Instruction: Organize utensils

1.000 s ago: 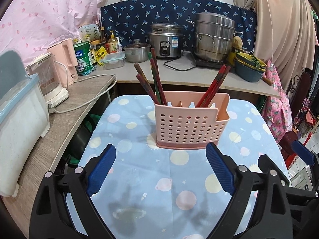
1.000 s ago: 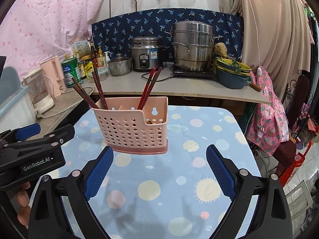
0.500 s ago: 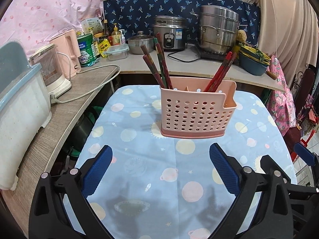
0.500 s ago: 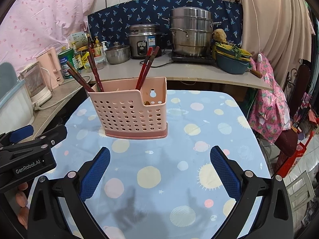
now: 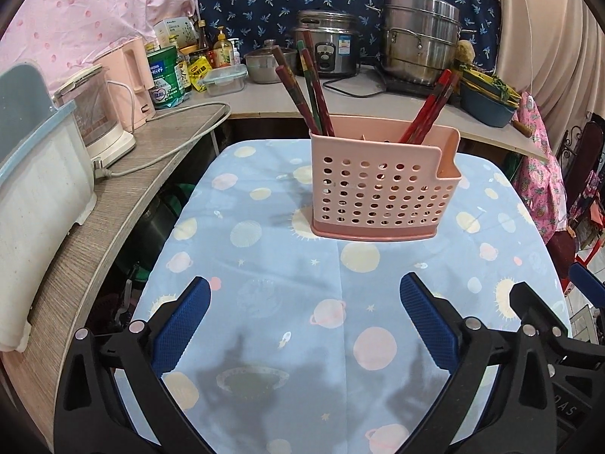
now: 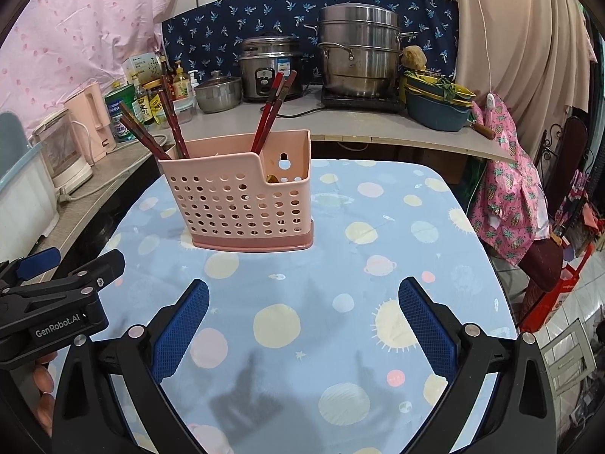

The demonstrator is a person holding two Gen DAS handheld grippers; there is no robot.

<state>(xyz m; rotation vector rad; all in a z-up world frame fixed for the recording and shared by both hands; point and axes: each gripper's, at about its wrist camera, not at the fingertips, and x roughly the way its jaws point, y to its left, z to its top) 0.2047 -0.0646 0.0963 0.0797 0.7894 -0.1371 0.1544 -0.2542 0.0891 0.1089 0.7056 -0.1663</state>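
While the pink basket stands upright at twelve o'clock from both grippers on the blue tablecloth, the sorting looks nearly or wholly done: dark chopsticks lean in its left compartment, red chopsticks further right, and no loose utensil shows on the cloth. Left gripper and right gripper have fingers spread wide, holding nothing.

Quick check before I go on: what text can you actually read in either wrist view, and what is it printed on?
"GenRobot.AI": white lettering on the left hand-held gripper, seen in the right wrist view.
Green can, bottles, box, rice cooker sticker: printed, but too small or blurred to read.
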